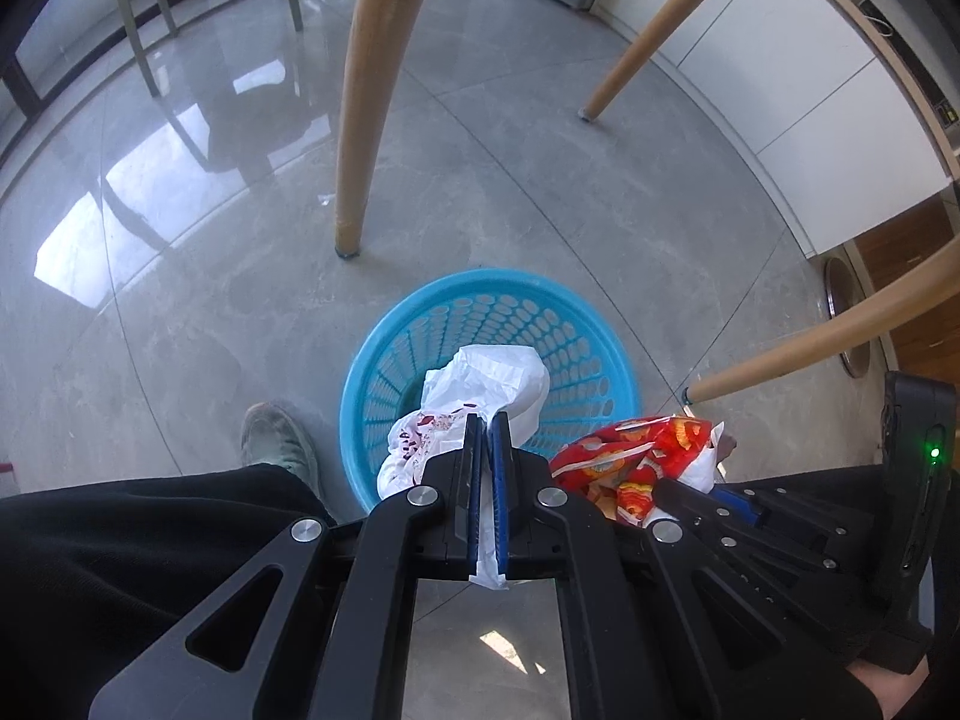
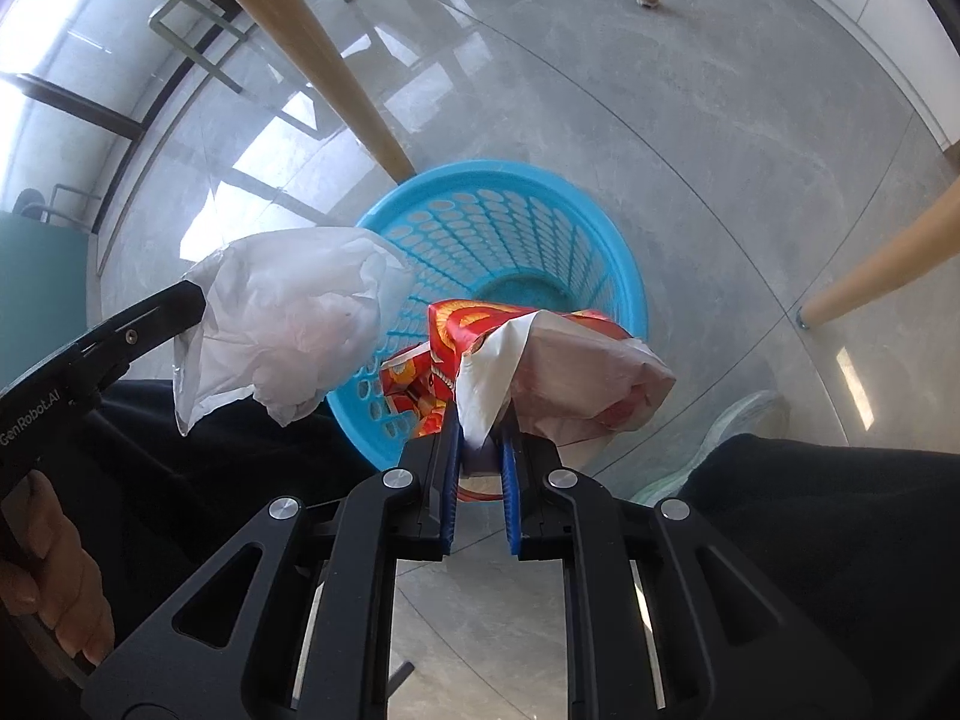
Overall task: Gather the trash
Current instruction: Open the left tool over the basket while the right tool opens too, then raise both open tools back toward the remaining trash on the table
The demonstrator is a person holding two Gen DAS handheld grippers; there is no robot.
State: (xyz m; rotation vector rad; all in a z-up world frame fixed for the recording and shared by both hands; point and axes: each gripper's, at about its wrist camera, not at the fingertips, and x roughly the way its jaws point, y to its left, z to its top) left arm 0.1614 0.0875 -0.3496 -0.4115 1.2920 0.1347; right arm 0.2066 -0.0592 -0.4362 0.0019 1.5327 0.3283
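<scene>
left wrist view, nearest first: left gripper [image 1: 487, 420] pinched fully closed on a crumpled white plastic bag with red print [image 1: 480, 387], hanging over the near rim of the round perforated blue plastic basket [image 1: 600, 330] on the grey tiled floor [image 1: 180, 270], with a pale wooden table leg [image 1: 360, 120] just beyond. right wrist view: right gripper [image 2: 480, 420] nearly closed, clamping a red-and-orange crinkled snack wrapper with white lining [image 2: 558, 360] above the same basket's [image 2: 624, 276] near edge. risk, as judged: both loads sit over the near rim, not the centre, so light film let go now could catch the edge or drift onto the floor, or cling to the pads.
</scene>
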